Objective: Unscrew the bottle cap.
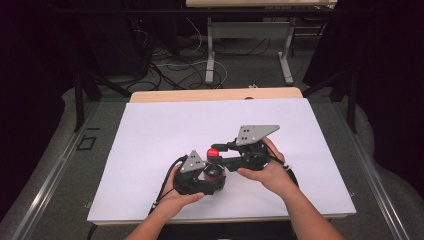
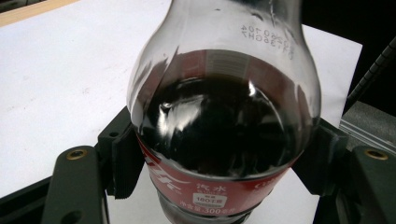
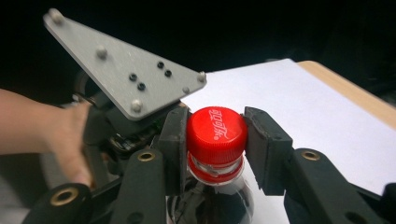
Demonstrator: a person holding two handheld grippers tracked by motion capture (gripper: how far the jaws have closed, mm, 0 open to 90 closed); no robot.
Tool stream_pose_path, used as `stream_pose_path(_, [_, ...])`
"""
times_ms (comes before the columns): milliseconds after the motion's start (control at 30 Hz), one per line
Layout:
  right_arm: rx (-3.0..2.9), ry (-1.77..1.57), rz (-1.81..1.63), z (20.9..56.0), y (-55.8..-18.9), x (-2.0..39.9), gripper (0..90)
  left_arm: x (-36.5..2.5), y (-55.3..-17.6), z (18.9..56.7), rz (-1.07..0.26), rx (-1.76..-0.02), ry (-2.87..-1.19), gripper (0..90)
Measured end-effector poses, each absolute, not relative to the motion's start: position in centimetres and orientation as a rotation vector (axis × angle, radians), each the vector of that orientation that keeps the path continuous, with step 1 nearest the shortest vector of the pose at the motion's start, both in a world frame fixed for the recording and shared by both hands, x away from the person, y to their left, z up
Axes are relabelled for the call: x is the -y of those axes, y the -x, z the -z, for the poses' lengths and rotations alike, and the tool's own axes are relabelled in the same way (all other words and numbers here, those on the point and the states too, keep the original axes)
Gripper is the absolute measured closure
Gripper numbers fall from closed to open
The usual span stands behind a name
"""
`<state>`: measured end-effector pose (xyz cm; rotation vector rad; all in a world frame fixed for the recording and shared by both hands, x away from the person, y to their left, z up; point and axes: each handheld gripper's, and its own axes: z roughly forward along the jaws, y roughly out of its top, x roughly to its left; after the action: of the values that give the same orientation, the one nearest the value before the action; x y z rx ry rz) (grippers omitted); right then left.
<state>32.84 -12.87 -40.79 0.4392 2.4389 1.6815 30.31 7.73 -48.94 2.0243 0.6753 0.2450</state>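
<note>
The bottle filled my left gripper's view, dark cola behind a red label, my jaws pressed against its body on both sides — pinching it firmly. My right gripper had its pads closed on the red cap, one either side. In the high view both hands met near the middle of the white table, toward my edge. I judged the step to be unscrewing: to do it well, the left had to hold the body dead steady while the right turned about the neck's line without tilting or slipping. The bottle stood upright off the table — long axis roughly vertical, cap topmost.
</note>
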Motion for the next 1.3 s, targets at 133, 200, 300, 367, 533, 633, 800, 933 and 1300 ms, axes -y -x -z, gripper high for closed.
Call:
stream_pose_path(133, [-2.424,-0.448,-1.694,40.7,-32.8,12.9,61.2,-7.8,-30.4,49.0,-0.254,-0.688,-2.022,29.6])
stream_pose_path(200, [-2.427,-0.443,-1.681,40.7,-32.7,12.9,61.2,-7.9,-30.5,49.0,-0.25,-0.69,-2.024,29.6])
stream_pose_path(300, [-2.415,-0.446,-1.685,40.7,-32.6,12.9,61.2,-8.0,-30.6,49.2,-0.264,-0.699,-2.017,29.6])
stream_pose_path(367, [-2.41,-0.458,-1.675,40.7,-32.5,12.9,61.1,-8.1,-30.7,49.2,-0.268,-0.705,-2.017,29.6])
stream_pose_path(533, [-2.388,-0.473,-1.676,41.1,-32.6,13.3,61.1,-8.4,-31.1,49.3,-0.274,-0.725,-2.013,29.6])
stream_pose_path(633, [-2.392,-0.481,-1.661,41.5,-32.6,13.5,61.2,-8.6,-31.4,49.3,-0.272,-0.742,-2.015,29.6])
stream_pose_path(800, [-2.371,-0.504,-1.649,41.9,-32.6,14.2,61.2,-8.8,-32.0,49.1,-0.296,-0.76,-1.993,29.7])
stream_pose_path(933, [-2.37,-0.526,-1.622,42.2,-32.5,14.8,61.2,-9.0,-32.9,48.7,-0.315,-0.777,-1.988,29.7])
stream_pose_path(1300, [-2.35,-0.587,-1.587,43.3,-32.4,16.2,61.2,-8.3,-35.7,47.2,-0.336,-0.788,-1.953,29.7])
